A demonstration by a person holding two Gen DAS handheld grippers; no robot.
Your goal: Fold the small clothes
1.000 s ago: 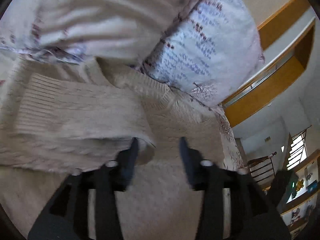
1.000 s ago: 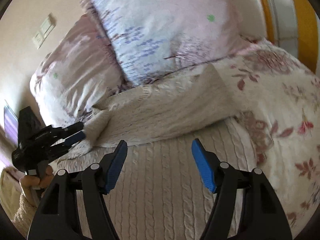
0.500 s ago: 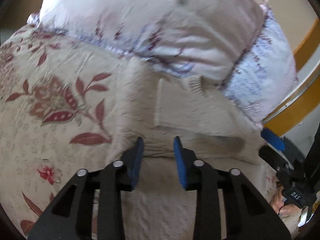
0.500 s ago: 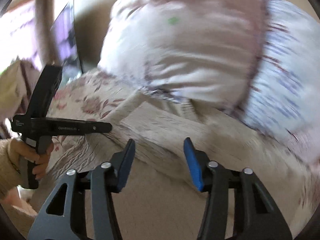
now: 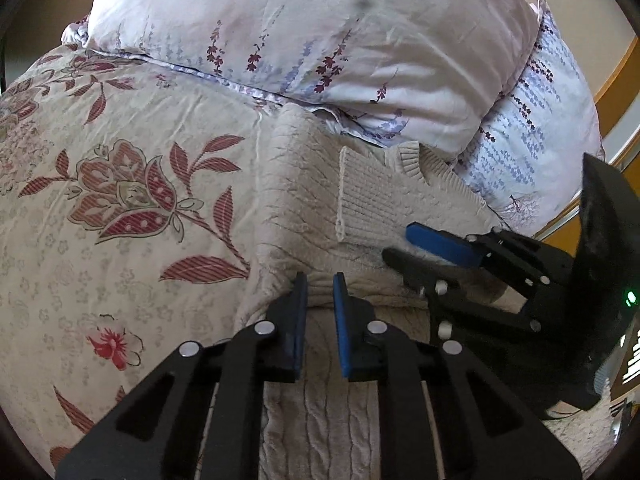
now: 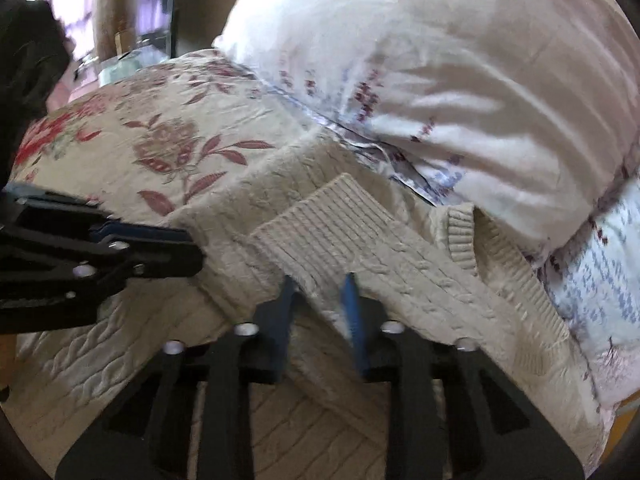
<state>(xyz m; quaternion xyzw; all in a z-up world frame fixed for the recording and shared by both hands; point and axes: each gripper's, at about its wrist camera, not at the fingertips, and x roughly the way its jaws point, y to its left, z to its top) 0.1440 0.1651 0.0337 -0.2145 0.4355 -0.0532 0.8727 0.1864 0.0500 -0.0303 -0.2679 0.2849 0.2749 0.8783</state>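
Note:
A cream cable-knit sweater (image 5: pixel 304 208) lies on the floral bedspread with its sleeves folded across the body, and it also shows in the right wrist view (image 6: pixel 360 248). My left gripper (image 5: pixel 320 280) has its jaws nearly closed around a folded edge of the sweater. My right gripper (image 6: pixel 320 284) has its jaws narrowed around the folded sleeve edge. The right gripper also shows in the left wrist view (image 5: pixel 404 244), lying sideways on the sweater. The left gripper shows in the right wrist view (image 6: pixel 188 248) at the sweater's left edge.
Two pale floral pillows (image 5: pixel 320 32) rest against the sweater's top edge. The floral bedspread (image 5: pixel 120 184) spreads to the left. A wooden frame (image 5: pixel 620 64) stands at the far right.
Both grippers have moved in toward the sweater's folded edges and narrowed their jaws. The right gripper now lies close beside the left one.

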